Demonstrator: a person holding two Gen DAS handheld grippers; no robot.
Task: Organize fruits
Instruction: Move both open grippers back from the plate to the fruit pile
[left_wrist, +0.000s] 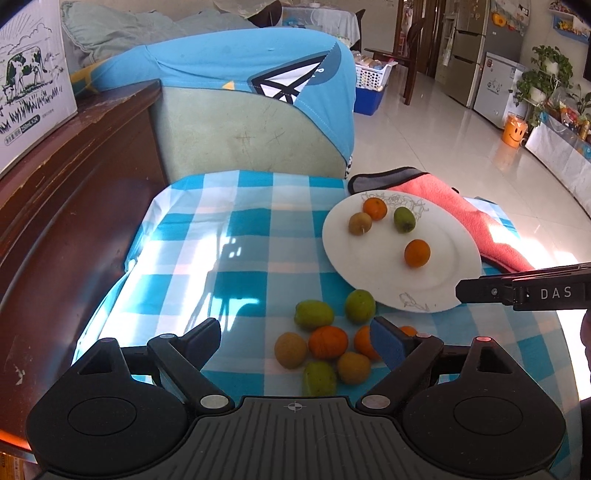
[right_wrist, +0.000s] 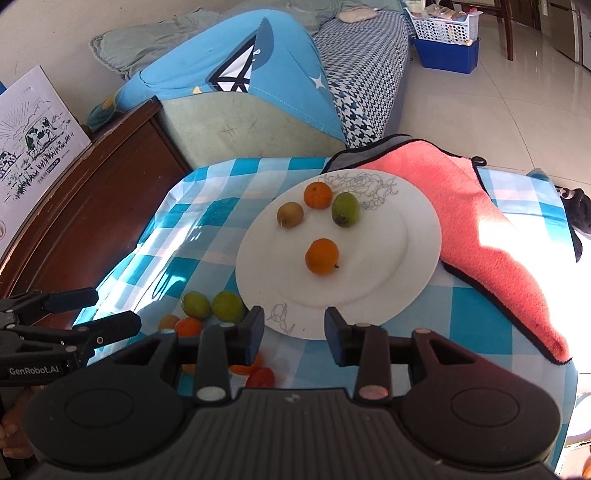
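A white plate (left_wrist: 388, 266) (right_wrist: 354, 273) lies on the blue checked tablecloth (left_wrist: 229, 258). It holds two oranges (right_wrist: 321, 256), a green fruit (right_wrist: 345, 208) and a brown one (right_wrist: 290, 214). Several loose fruits are heaped on the cloth in front of the plate, among them an orange (left_wrist: 328, 341) and a green one (left_wrist: 314, 314). My left gripper (left_wrist: 295, 339) hovers over this heap, jaws wide open, nothing held. My right gripper (right_wrist: 294, 332) hangs above the plate's near rim, jaws a little apart and empty. In the left wrist view the right gripper (left_wrist: 469, 291) pokes in from the right.
A pink towel (right_wrist: 498, 229) lies under the plate's far right side. Behind the table stands a sofa with a blue cover (left_wrist: 229, 62). A dark wooden cabinet (left_wrist: 74, 177) with a cardboard box (left_wrist: 29, 81) borders the left. The left gripper (right_wrist: 107, 310) shows at the right wrist view's left edge.
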